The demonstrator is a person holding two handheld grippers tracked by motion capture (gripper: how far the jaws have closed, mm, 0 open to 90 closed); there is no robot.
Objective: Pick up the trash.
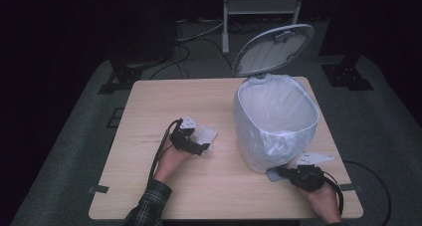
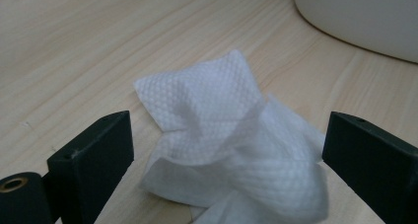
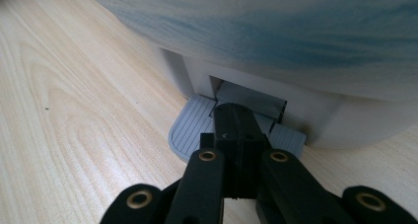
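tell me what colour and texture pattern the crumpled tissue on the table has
White, with a fine dotted, embossed weave; the tissue shows best in the left gripper view.

From above, the room is dim, black beyond the pale wooden table (image 1: 149,196), and the picture is soft and grainy. Close in, light is even: the crumpled white paper towel (image 2: 231,150) is sharp, while the white plastic pedal bin (image 3: 276,31) blurs to blue-grey overhead.

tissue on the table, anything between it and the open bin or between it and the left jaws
Nothing visible. The crumpled tissue lies between the left gripper's open jaws, untouched. Bare table leads to the bin, its lid up while the shut right gripper presses the pedal.
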